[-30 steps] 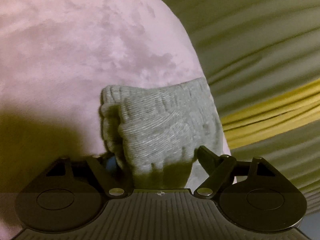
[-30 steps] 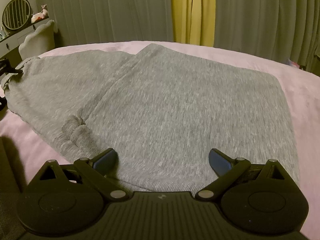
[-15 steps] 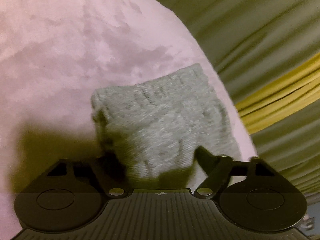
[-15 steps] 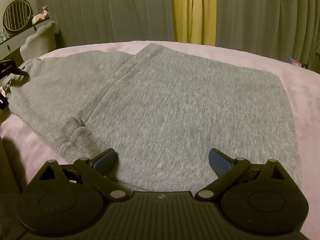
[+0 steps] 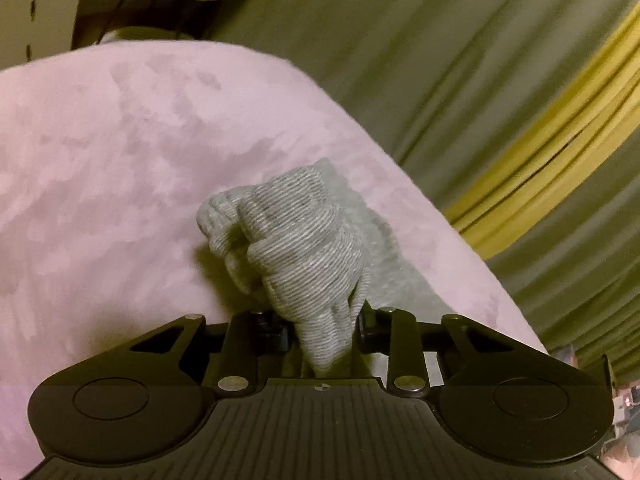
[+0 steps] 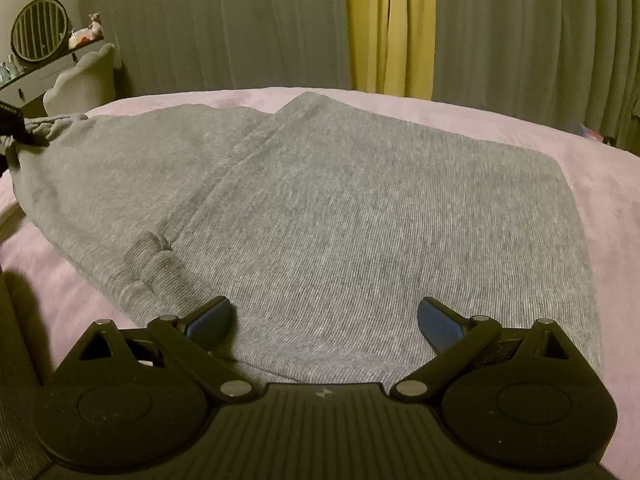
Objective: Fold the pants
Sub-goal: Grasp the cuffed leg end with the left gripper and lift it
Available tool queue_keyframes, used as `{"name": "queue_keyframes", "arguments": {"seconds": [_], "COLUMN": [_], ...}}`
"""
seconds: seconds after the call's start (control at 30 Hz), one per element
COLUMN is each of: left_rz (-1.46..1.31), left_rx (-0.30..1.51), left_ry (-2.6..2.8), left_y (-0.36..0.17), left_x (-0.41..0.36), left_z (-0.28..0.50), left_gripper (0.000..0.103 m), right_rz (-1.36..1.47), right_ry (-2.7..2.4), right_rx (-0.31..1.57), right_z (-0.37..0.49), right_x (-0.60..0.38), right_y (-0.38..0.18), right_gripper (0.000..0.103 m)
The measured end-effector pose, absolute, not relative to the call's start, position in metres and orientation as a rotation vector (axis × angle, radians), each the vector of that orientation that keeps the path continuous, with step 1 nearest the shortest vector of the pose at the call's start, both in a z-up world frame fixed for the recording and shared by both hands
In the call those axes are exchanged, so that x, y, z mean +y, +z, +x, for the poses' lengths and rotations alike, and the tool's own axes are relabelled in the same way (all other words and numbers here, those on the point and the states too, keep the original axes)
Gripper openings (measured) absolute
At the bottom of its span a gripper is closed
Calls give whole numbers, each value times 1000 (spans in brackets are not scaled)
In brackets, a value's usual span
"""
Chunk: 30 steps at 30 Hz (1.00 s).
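Grey knit pants [image 6: 320, 208] lie spread on a pink bed cover [image 6: 624, 208], with one leg folded over the other. My left gripper [image 5: 322, 326] is shut on the bunched ribbed cuff [image 5: 296, 240] of the pants and holds it raised off the cover. That gripper also shows at the far left edge of the right wrist view [image 6: 12, 124], pinching the cuff. My right gripper [image 6: 324, 320] is open, its blue pads [image 6: 438, 322] just above the near edge of the pants, holding nothing.
Grey curtains [image 6: 200, 28] with a yellow panel [image 6: 390, 28] hang behind the bed. A white chair [image 6: 80, 80] and a dresser with a round mirror [image 6: 38, 30] stand at the back left. The pink cover [image 5: 120, 160] extends left of the cuff.
My left gripper closed on the cuff, bunching it, and lifted it while tilting up. The pant leg at the far left rose slightly. My right gripper stayed still and open.
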State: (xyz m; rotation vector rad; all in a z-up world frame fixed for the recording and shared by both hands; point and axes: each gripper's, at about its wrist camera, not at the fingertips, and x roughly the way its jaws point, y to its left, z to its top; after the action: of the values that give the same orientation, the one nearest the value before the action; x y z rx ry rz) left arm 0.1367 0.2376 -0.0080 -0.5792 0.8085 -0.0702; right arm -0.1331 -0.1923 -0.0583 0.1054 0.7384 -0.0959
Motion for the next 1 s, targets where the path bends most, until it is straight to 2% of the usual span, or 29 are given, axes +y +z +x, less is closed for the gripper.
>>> {"name": "queue_keyframes", "arguments": {"seconds": [0.77,1.0], "left_rz": [-577,-525], "left_rx": [798,744], "left_ry": [-81,-143], "left_y": [5,26], "left_x": [233,219], "left_z": [130,121], "left_gripper": [29,26], "right_rz": [105,153], "right_ry": [-92,-91], "right_rx": [738,752], "right_z": [-131,-129], "right_x": [-192,-198], "right_y": [-58,-52], "right_gripper": [99,99]}}
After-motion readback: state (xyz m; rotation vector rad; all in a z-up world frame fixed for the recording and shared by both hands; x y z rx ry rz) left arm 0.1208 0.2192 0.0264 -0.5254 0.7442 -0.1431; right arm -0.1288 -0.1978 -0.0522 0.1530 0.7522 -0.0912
